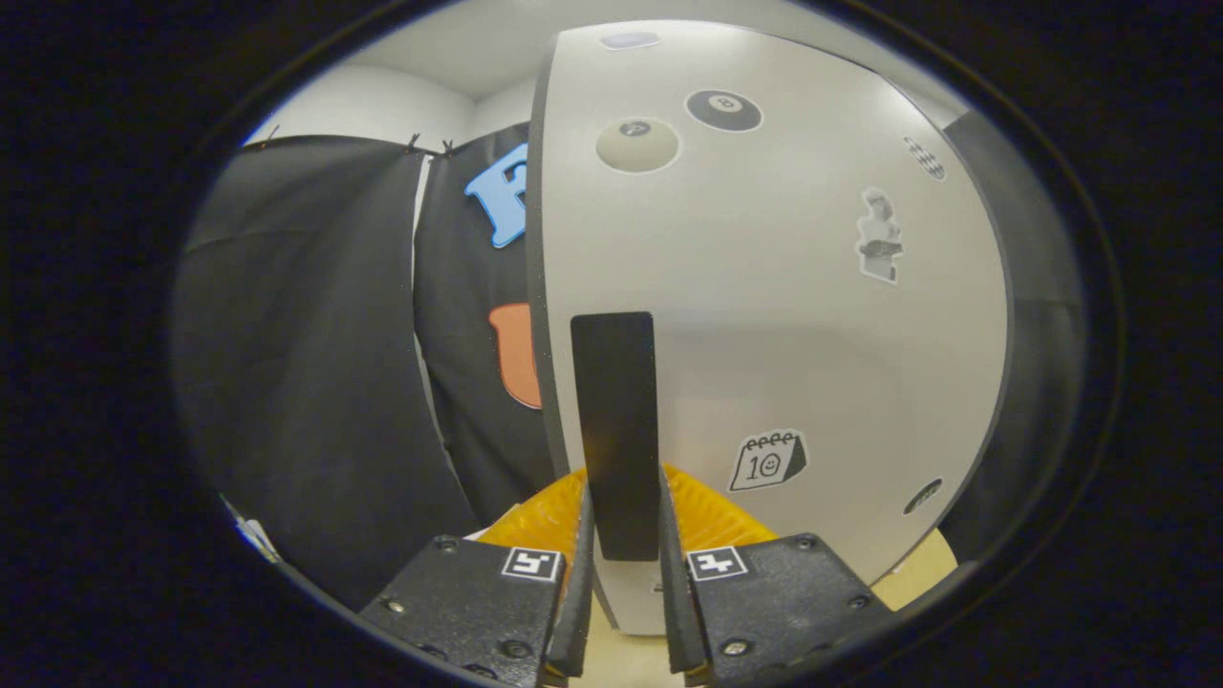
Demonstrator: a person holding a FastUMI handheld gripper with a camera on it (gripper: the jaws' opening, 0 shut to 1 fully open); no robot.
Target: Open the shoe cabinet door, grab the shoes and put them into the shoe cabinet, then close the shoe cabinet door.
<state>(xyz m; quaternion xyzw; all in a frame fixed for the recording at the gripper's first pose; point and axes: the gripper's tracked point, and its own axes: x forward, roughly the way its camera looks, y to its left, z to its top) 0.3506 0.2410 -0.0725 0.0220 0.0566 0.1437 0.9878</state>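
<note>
Two fingers of the gripper (621,564) sit closest to view, drawn in on either side of a dark upright handle (616,420) and pinching its lower end between them. That handle is fixed near the left edge of the pale shoe cabinet door (764,315), which stands just ahead of the fingers and carries several small stickers (767,461). To the left of the door's edge hangs the booth's black cloth wall (315,382). Something orange and ridged (707,511) peeks out low behind the fingers, at the foot of the door; what it is cannot be told. A pale surface (917,573) shows beneath, to the right.

Judging by the grip on the handle, the door step is in hand, though whether it is opening or closing cannot be told. The next move likely calls for swinging the handle along the door's arc while keeping the pinch firm, so the handle does not slip free.
</note>
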